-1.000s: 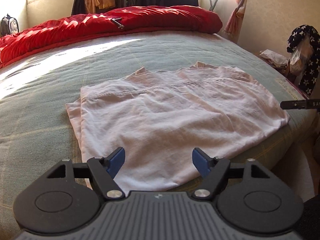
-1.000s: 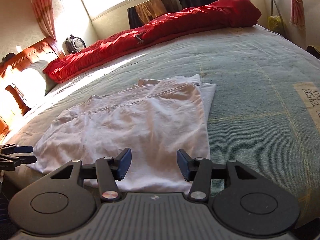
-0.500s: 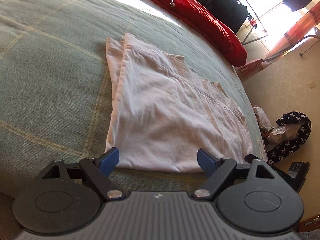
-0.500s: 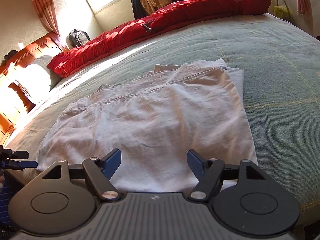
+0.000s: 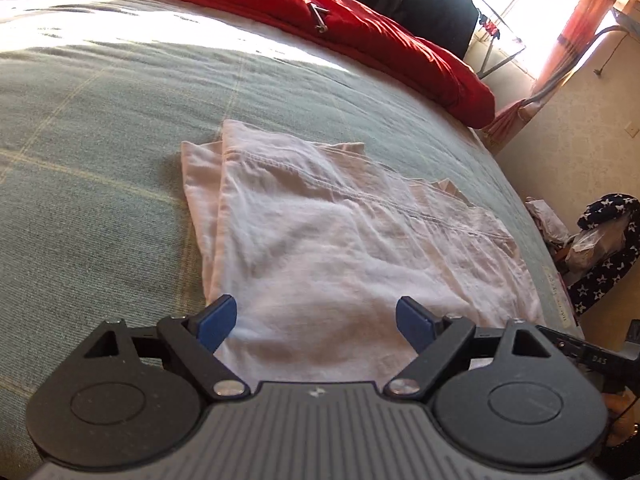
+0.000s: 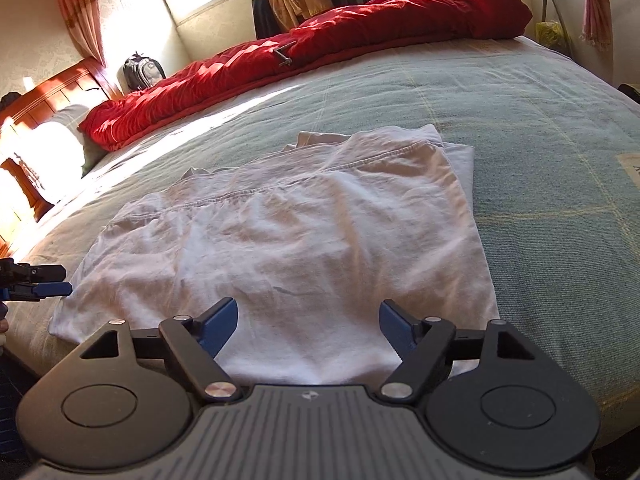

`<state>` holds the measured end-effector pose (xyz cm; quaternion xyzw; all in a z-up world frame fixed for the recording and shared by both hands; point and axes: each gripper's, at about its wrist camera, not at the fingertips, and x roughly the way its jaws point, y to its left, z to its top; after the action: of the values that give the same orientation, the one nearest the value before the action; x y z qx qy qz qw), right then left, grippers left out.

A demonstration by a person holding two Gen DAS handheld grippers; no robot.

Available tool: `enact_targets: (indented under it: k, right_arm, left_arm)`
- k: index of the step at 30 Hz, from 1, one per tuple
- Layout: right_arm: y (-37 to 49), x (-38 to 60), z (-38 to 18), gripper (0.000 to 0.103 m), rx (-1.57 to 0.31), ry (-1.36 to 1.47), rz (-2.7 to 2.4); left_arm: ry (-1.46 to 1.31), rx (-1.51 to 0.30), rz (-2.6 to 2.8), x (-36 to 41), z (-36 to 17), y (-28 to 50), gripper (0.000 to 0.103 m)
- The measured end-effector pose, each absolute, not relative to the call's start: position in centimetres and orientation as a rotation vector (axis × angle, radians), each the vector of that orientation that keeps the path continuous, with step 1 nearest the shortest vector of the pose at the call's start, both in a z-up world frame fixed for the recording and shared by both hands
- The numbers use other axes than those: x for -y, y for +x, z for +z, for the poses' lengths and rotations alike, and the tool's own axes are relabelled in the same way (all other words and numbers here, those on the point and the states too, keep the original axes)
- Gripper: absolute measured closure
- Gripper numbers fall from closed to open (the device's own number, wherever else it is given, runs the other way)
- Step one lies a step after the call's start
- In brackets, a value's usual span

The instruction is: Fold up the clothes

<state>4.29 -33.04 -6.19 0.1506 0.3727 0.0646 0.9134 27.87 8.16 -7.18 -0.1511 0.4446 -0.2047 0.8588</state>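
Roughly, left to right:

Headboard (image 6: 52, 88): wooden, at the far left of the right wrist view, with a backpack (image 6: 143, 72) beside it.
Red duvet (image 6: 320, 52): bunched along the far side of the bed.
Bedspread (image 5: 100, 128): grey-green with pale check lines; it carries everything else.
Pale garment (image 5: 340, 248): folded flat on the bedspread near its near edge, one layer showing past the folded side, a stitched seam across it.
Left gripper (image 5: 316, 320): jaws wide with nothing between them, hovering over the garment's near edge; blue pads (image 5: 218, 318) are clear of the cloth.
Right gripper (image 6: 308, 322): jaws opening, nothing between them, over the garment's near edge at its other end.
Writing: white letters on the dark bar at the right edge of the left wrist view read something like "DAS"; a printed label (image 6: 632, 170) on the bedspread at the right is too cut off to read.
Star-print cloth (image 5: 608, 248): dark, on the floor beside the bed.
Change: a second ago both pairs of jaws stood narrower, the right much more so. The left camera's view has rolled, so the garment now runs slantwise. The garment lies as it did.
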Motion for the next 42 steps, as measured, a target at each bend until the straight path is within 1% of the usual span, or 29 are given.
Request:
enact_targets:
  k: [4, 7, 9, 13, 19, 20, 23, 26, 28, 32, 34, 37, 40, 42]
  right_arm:
    - [4.4, 33.8, -6.2, 0.020, -0.773, 0.308, 0.093]
    - [5.1, 33.7, -5.5, 0.019, -0.746, 0.302, 0.107]
    - [6.1, 33.4, -5.0, 0.017, -0.729, 0.297, 0.137]
    - [8.5, 32.5, -4.8, 0.016, -0.705, 0.287, 0.179]
    - [10.1, 32.4, -6.8, 0.015, -0.724, 0.338, 0.178]
    - [10.1, 32.4, -7.1, 0.012, -0.721, 0.339, 0.182]
    - [9.9, 32.3, -7.8, 0.000, -0.710, 0.340, 0.190]
    - [9.9, 32.0, -8.1, 0.000, -0.710, 0.316, 0.171]
    - [9.9, 32.0, -8.1, 0.000, -0.712, 0.307, 0.165]
    - [10.3, 31.5, -8.1, 0.000, -0.720, 0.265, 0.155]
    - [10.2, 30.8, -8.2, 0.000, -0.726, 0.210, 0.149]
    - [10.1, 30.0, -8.4, 0.000, -0.730, 0.127, 0.146]
    - [9.8, 29.8, -8.5, 0.000, -0.730, 0.100, 0.144]
    - [9.6, 30.0, -8.5, 0.000, -0.725, 0.110, 0.149]
  left_arm:
    - [-0.269, -0.940, -0.374, -9.5, -7.8, 26.9, 0.016]
    - [-0.257, -0.873, -0.429, -9.8, -5.7, 26.5, 0.016]
    - [-0.273, -0.822, -0.482, -9.4, -4.2, 27.4, 0.015]
    - [-0.296, -0.793, -0.591, -7.1, -3.6, 31.4, 0.014]
    - [-0.341, -0.828, -0.660, -3.9, -6.0, 37.9, 0.014]
    - [-0.353, -0.832, -0.639, -3.8, -6.6, 38.7, 0.014]
    - [-0.346, -0.852, -0.518, -4.3, -8.3, 40.1, 0.015]
    - [-0.422, -0.853, -0.476, -5.5, -8.8, 40.0, 0.016]
    - [-0.417, -0.858, -0.480, -5.5, -7.8, 39.7, 0.016]
    - [-0.452, -0.828, -0.653, -3.3, -5.1, 40.3, 0.014]
    - [-0.495, -0.842, -0.714, -1.7, -4.9, 41.8, 0.014]
    - [-0.529, -0.913, -0.751, 1.0, -6.3, 44.9, 0.014]
    - [-0.522, -1.001, -0.676, 2.5, -8.8, 47.5, 0.014]
    - [-0.531, -1.004, -0.631, 2.6, -10.1, 48.6, 0.014]
